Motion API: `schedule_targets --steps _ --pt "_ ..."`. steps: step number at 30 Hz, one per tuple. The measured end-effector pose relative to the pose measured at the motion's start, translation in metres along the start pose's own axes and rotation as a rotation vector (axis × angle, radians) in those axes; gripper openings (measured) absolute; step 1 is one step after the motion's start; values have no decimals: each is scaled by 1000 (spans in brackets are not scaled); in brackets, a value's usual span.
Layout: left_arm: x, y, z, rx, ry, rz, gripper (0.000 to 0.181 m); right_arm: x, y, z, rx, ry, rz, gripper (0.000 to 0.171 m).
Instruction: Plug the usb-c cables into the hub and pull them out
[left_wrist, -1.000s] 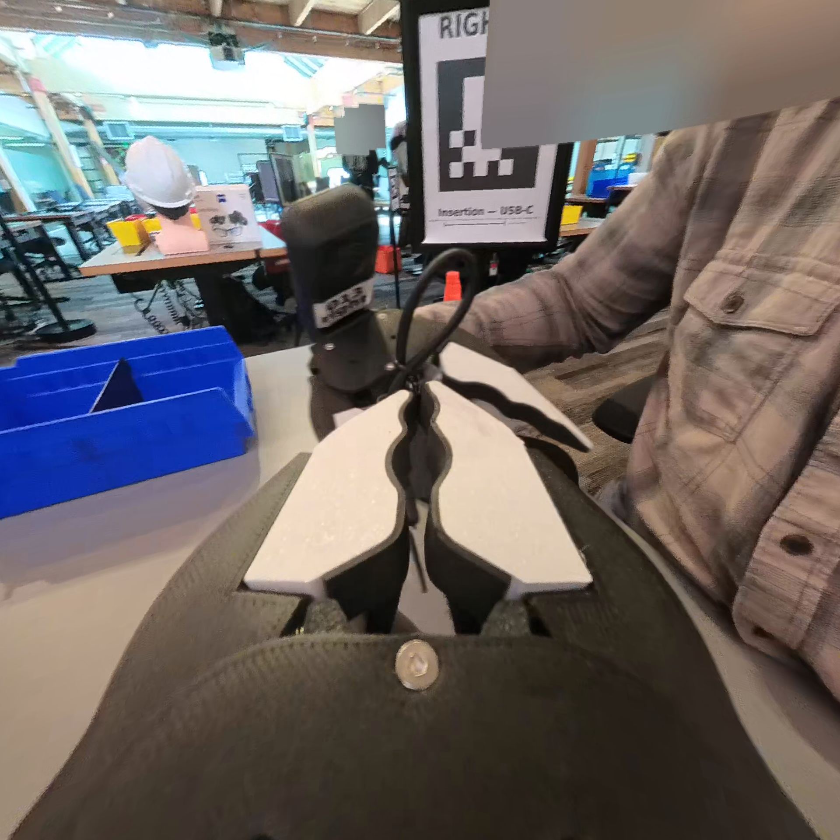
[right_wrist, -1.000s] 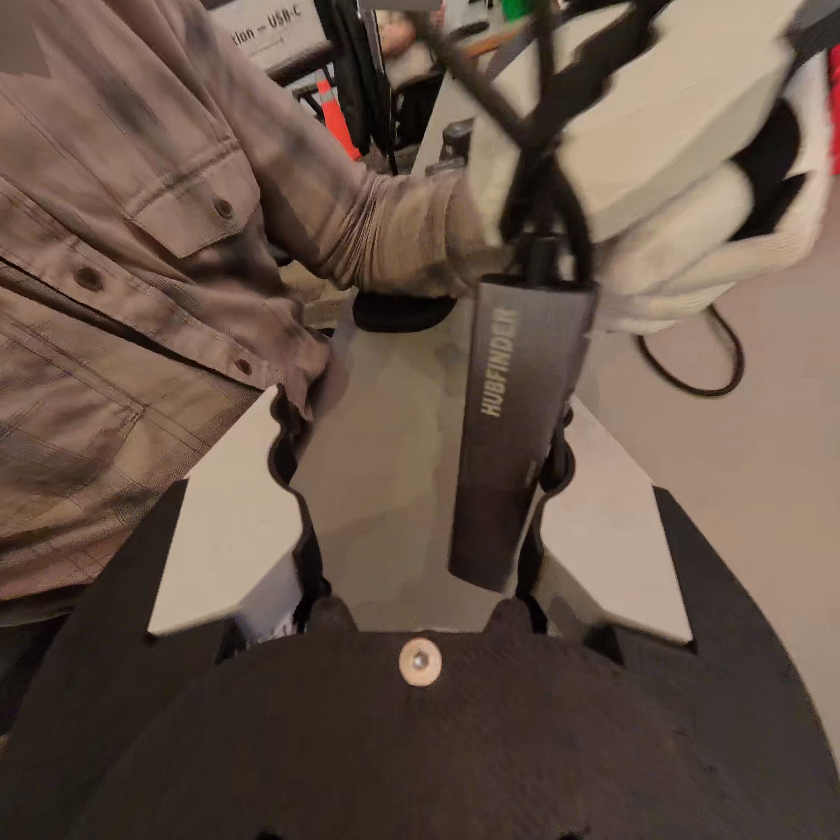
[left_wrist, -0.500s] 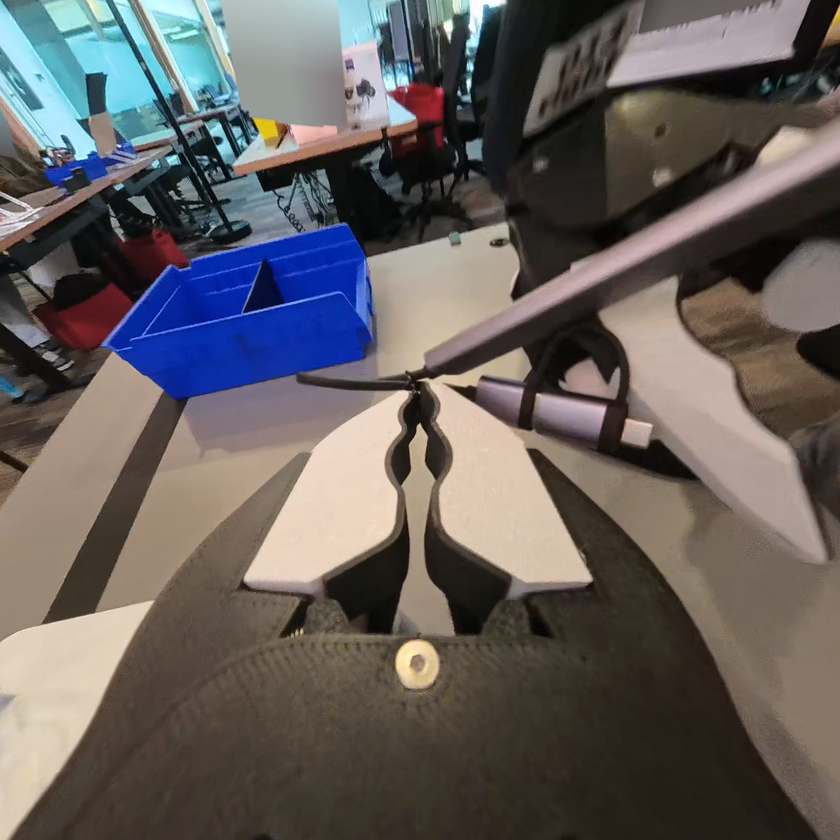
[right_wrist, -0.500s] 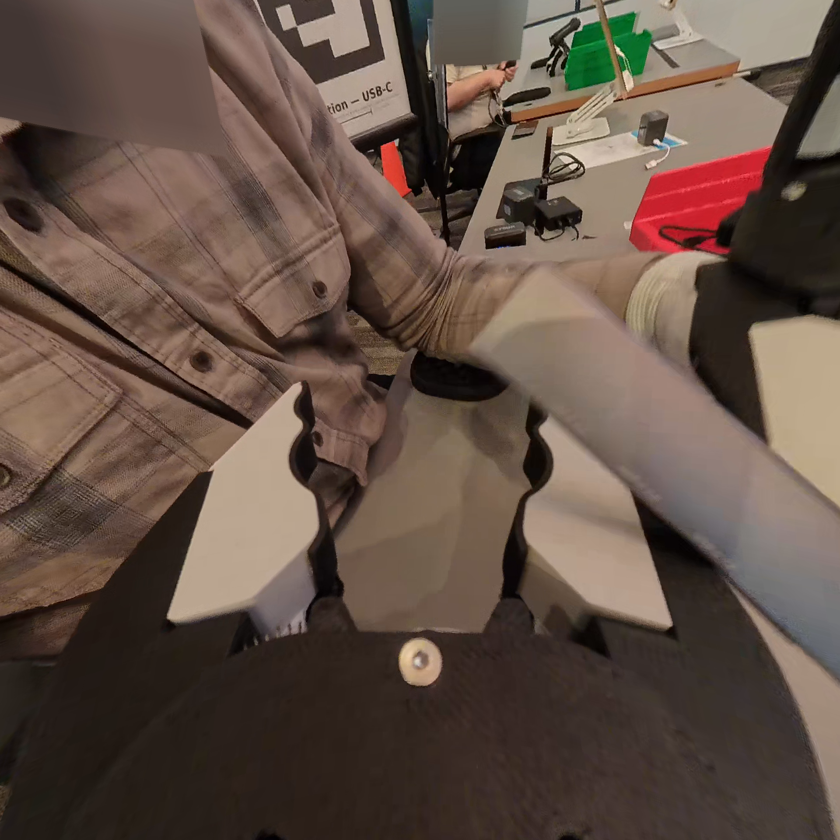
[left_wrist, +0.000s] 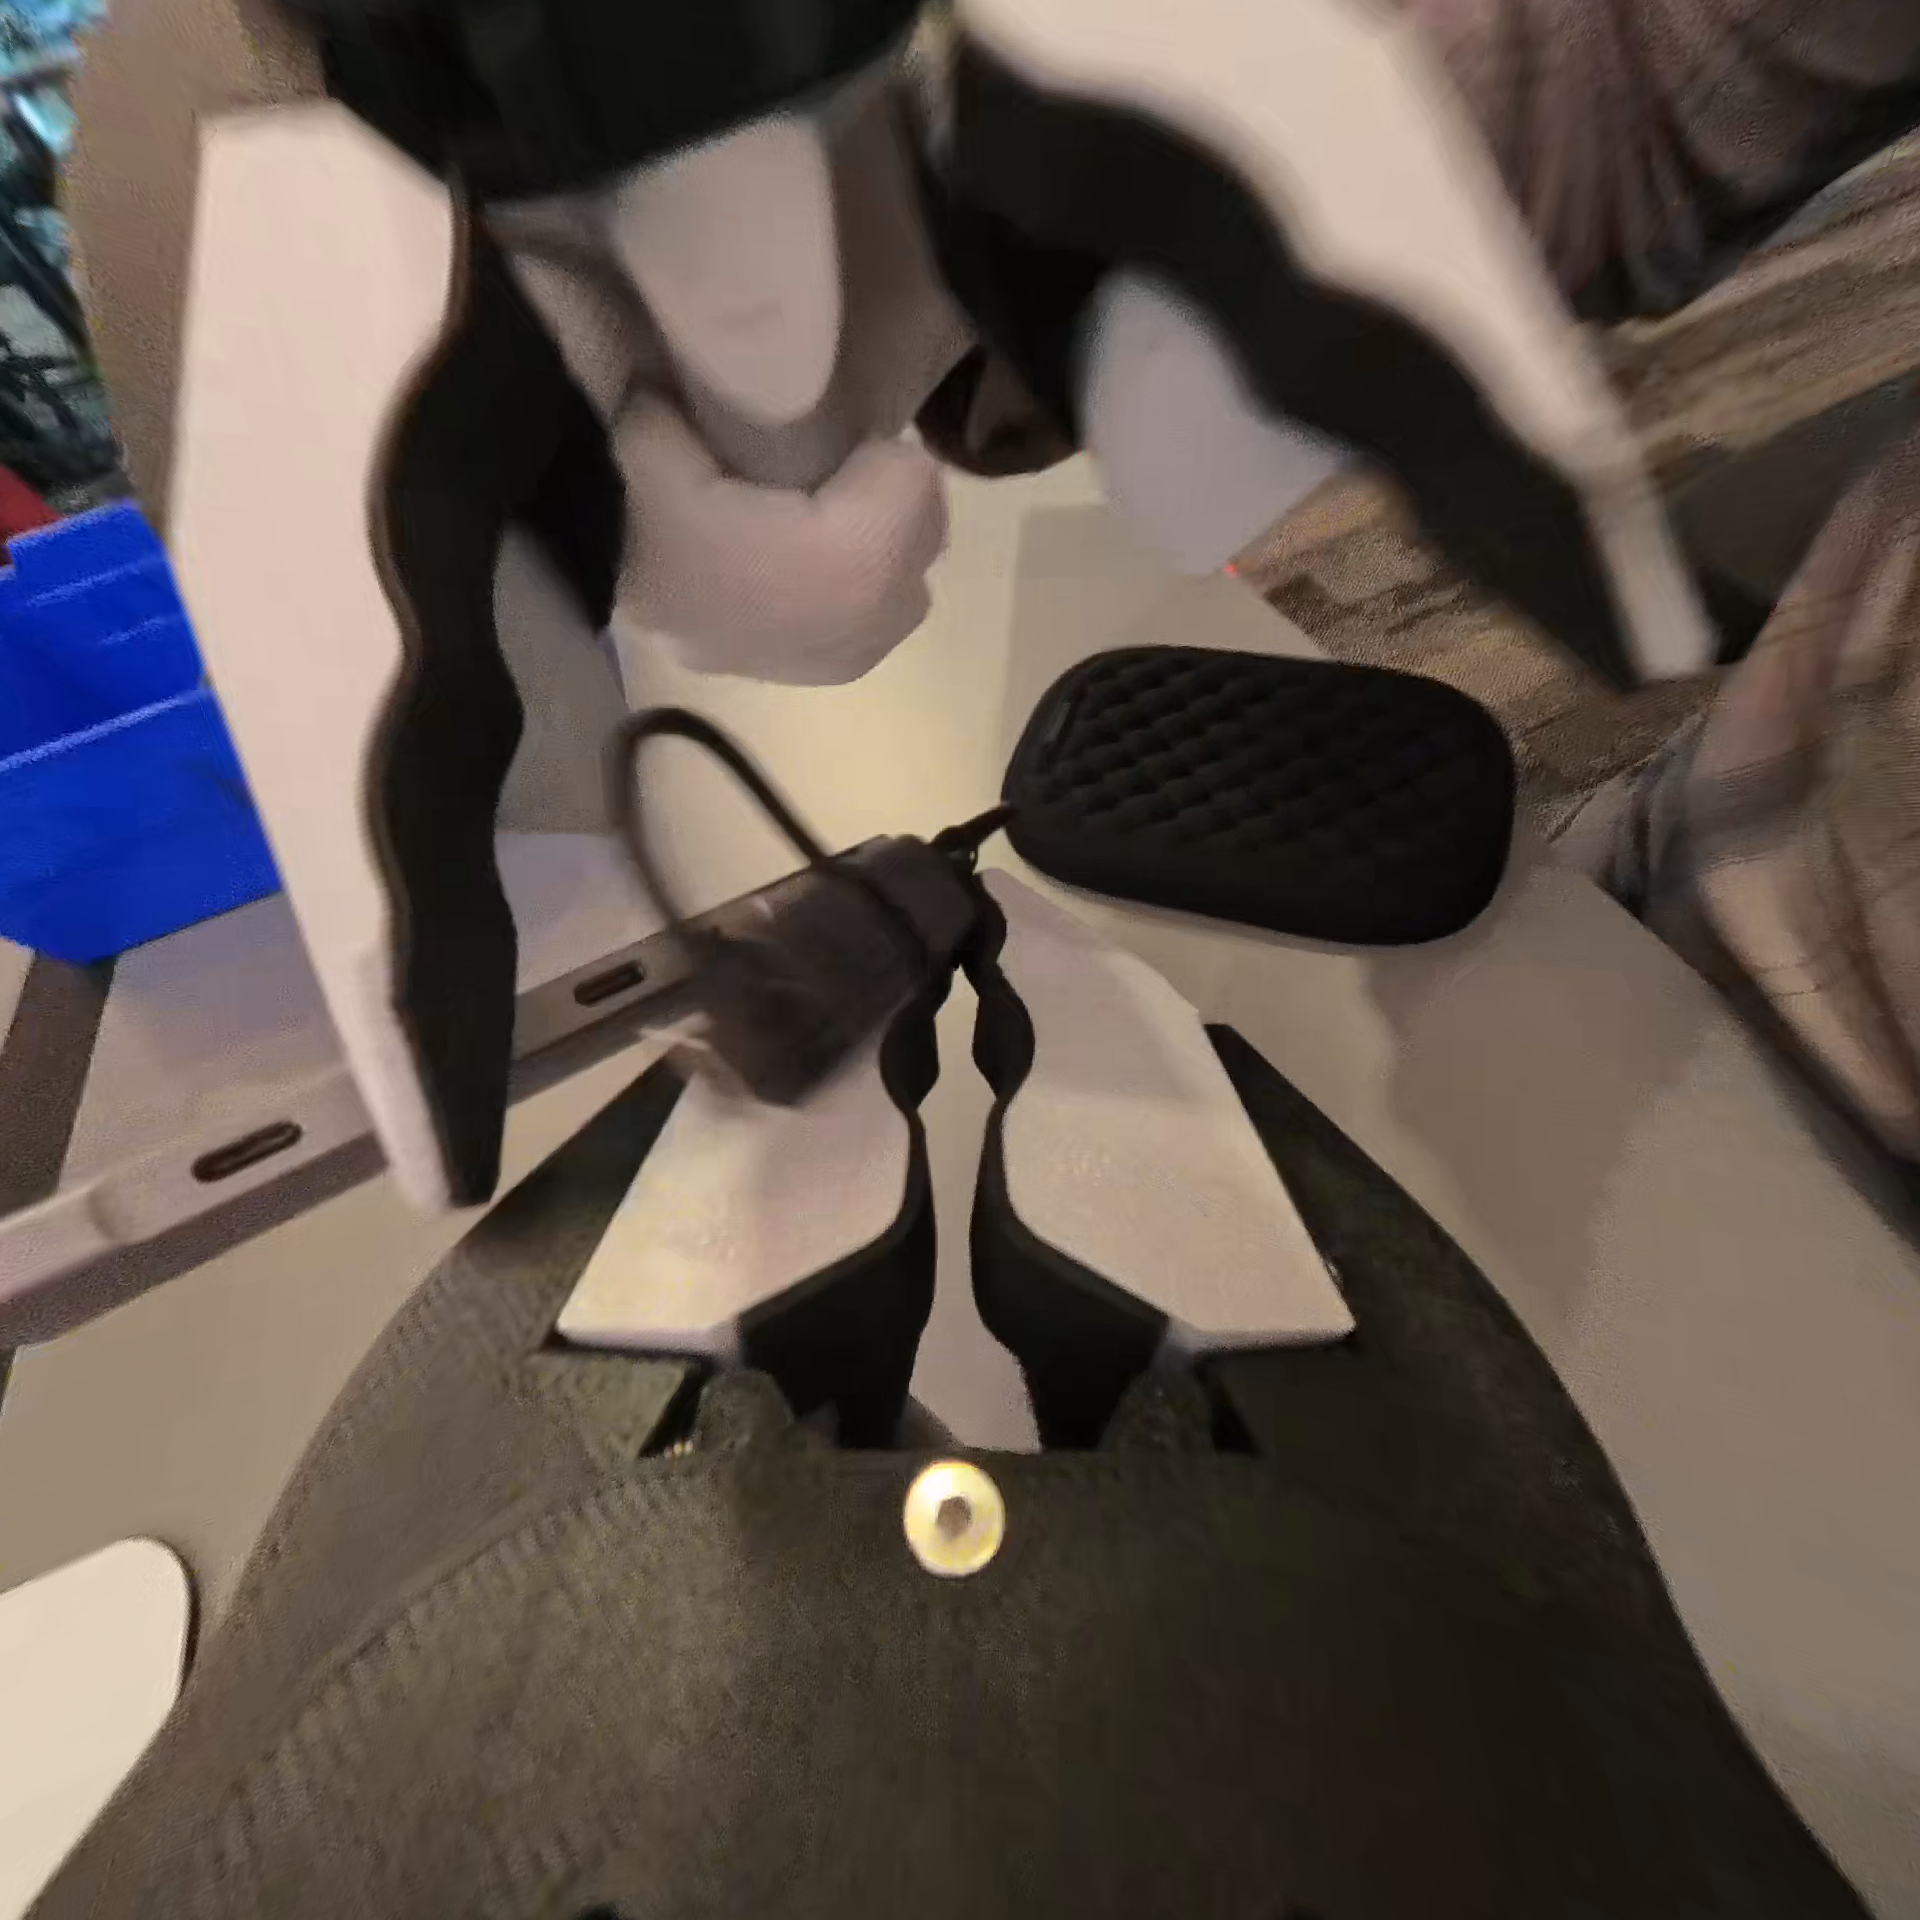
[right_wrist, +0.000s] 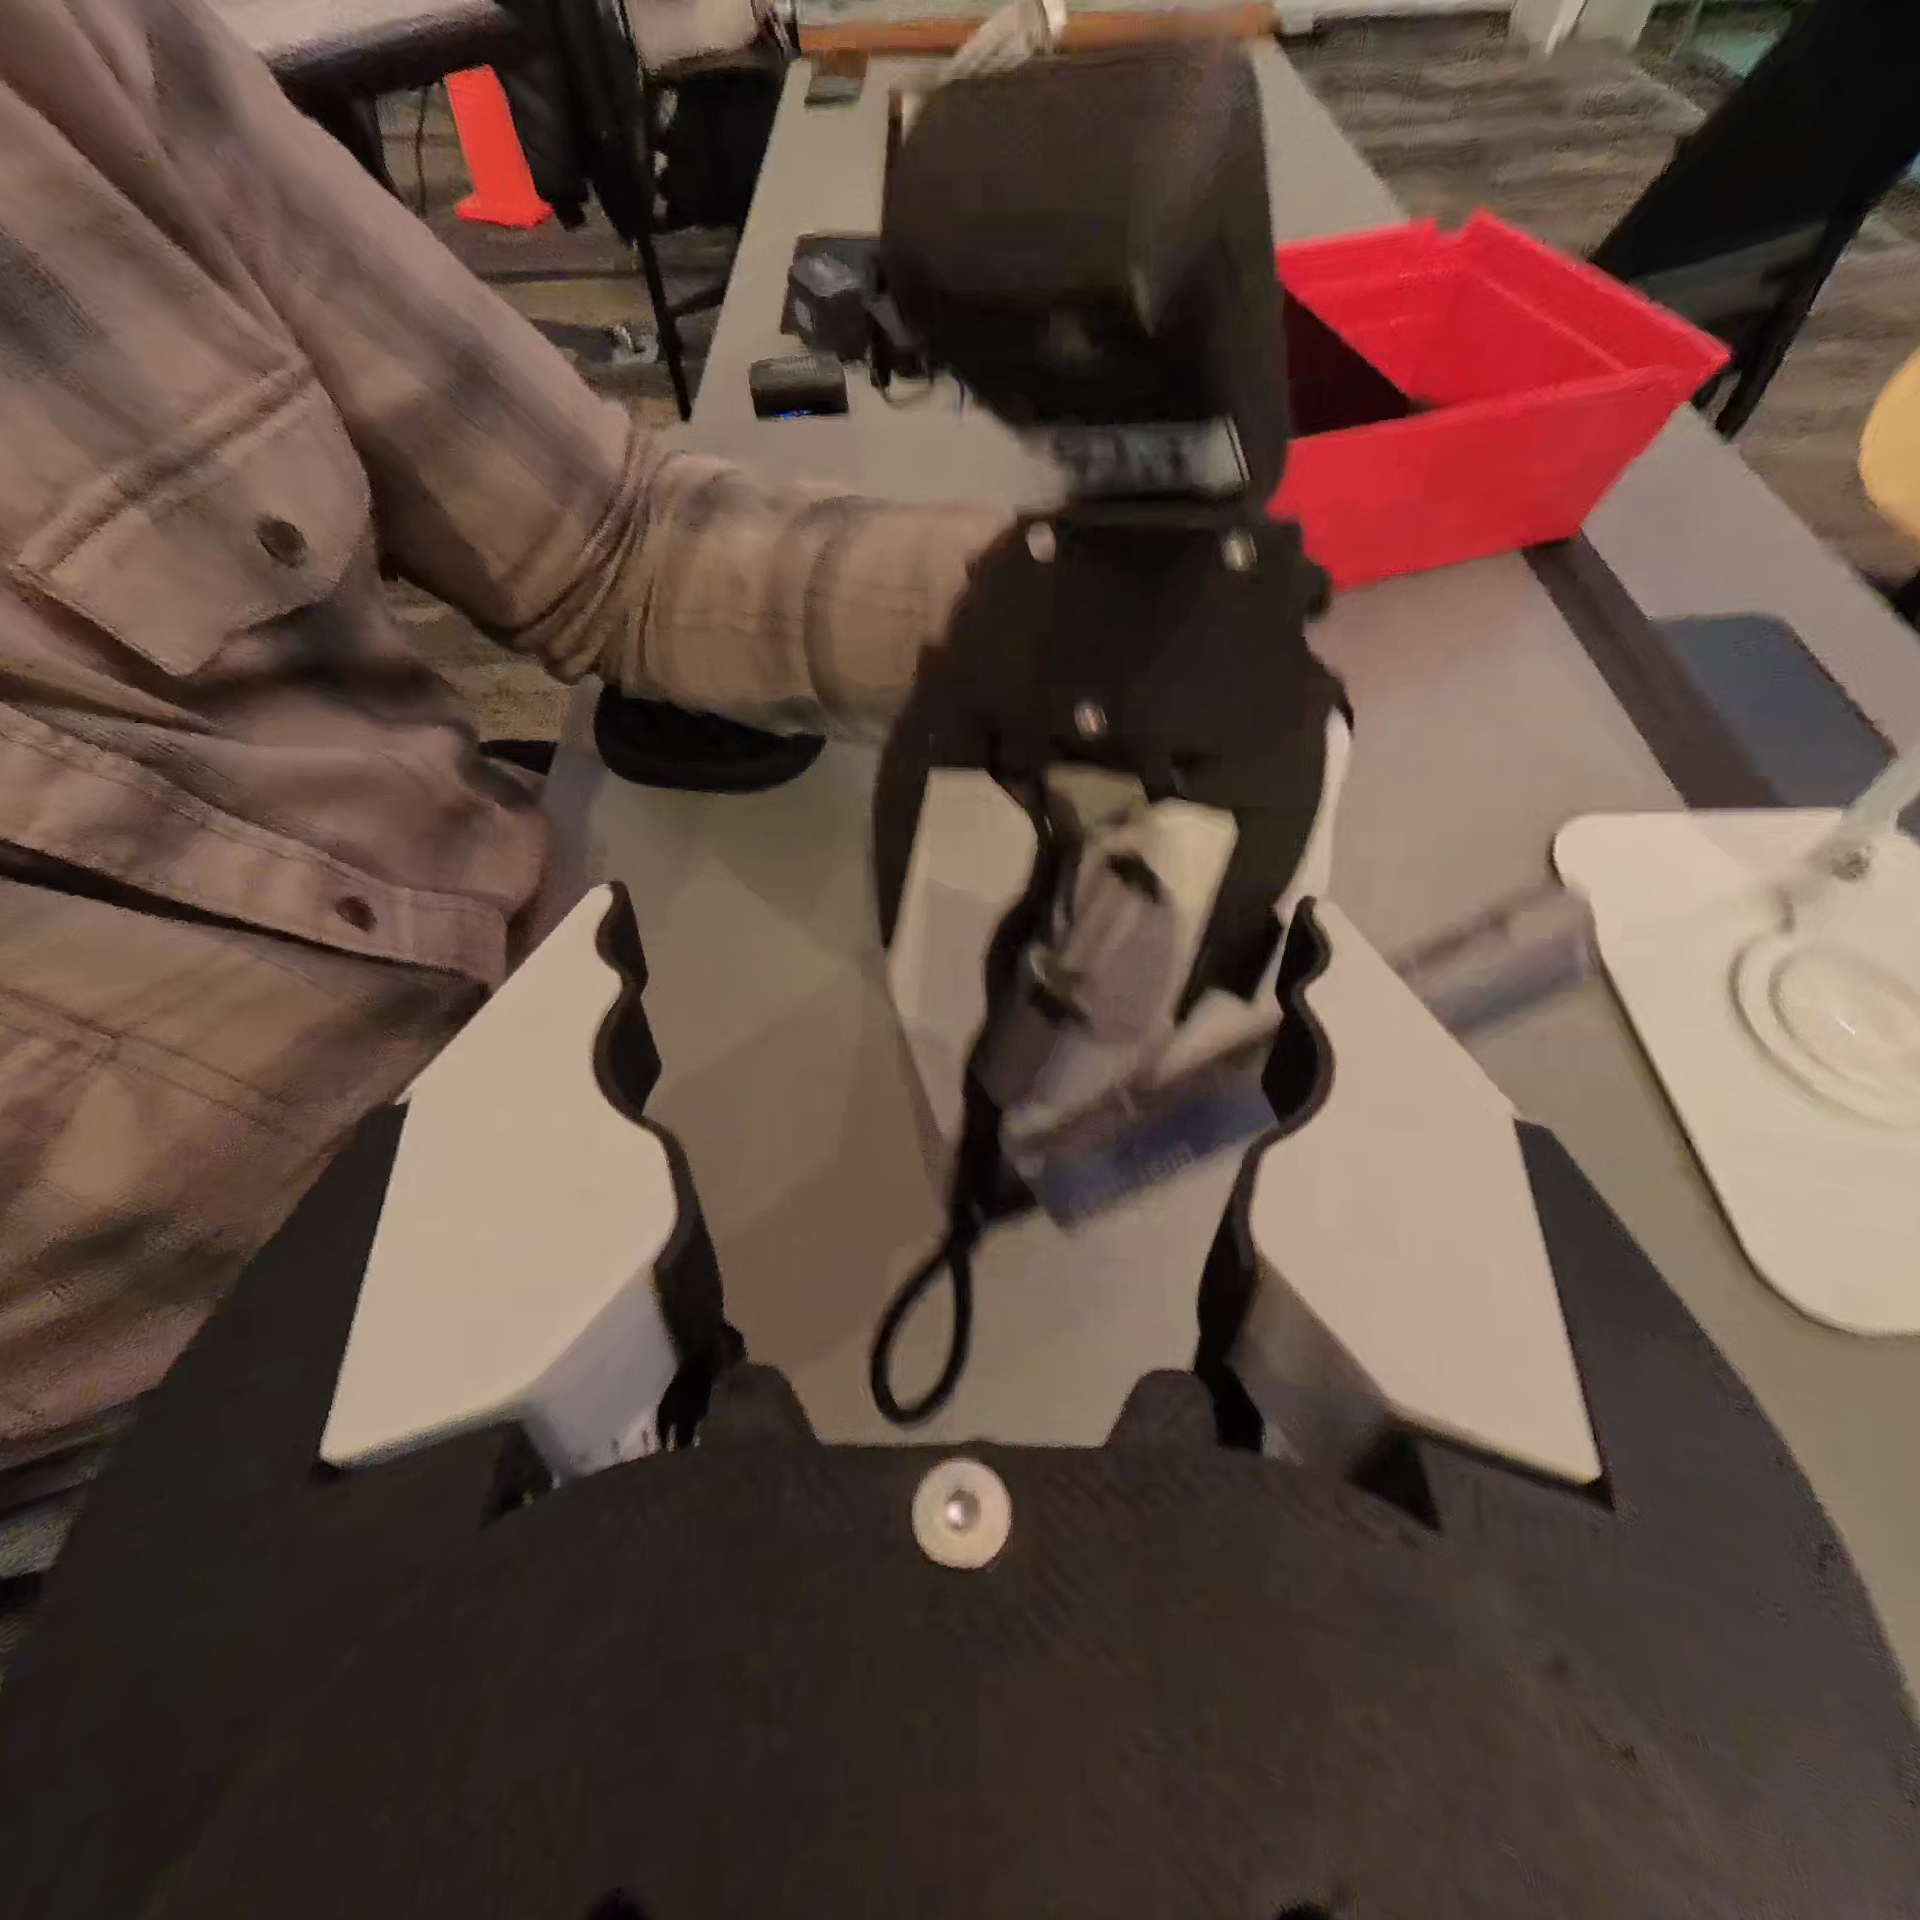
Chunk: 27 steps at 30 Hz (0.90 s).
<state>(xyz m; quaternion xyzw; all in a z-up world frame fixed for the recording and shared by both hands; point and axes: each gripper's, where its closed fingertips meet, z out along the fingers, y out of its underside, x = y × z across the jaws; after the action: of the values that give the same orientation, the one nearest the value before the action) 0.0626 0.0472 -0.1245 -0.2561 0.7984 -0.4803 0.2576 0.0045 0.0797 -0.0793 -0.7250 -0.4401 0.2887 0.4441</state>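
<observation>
Two grippers meet over the table (left_wrist: 1558, 1299): the left gripper (left_wrist: 961, 914) is clenched on the thin cable (left_wrist: 665, 758) of the hub (left_wrist: 312, 1122), the right gripper (right_wrist: 956, 1049) gapes empty. The hub looks rigid and light; grip its flat sides.

Right tool (right_wrist: 956, 1049) gap free (wide); hub (right_wrist: 1122, 1081), left tool (left_wrist: 961, 914) crowd front.

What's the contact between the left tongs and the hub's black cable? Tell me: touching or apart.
Touching. The left wrist view shows the left tongs shut, their tips pinching the black cable beside the grey hub.
</observation>
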Motion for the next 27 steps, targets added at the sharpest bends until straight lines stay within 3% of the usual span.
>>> schedule_targets --steps 7,9,13,16,23,27 --pt "14 -11 -4 54 81 2 1 -3 70 9 -214 -59 27 117" --pt "13 -14 -6 83 87 -9 1 -13 75 15 -212 -100 55 119" --pt "0 -33 -27 232 59 -61 1 -40 96 22 -233 -214 116 107" --pt "-9 -32 -33 250 22 -82 1 -52 79 27 -126 -226 92 93" --pt "-28 -14 -26 150 -99 -81 2 -85 36 34 41 -328 96 88" --pt "-34 -5 -26 103 -139 -71 2 -83 2 30 169 -303 71 83"
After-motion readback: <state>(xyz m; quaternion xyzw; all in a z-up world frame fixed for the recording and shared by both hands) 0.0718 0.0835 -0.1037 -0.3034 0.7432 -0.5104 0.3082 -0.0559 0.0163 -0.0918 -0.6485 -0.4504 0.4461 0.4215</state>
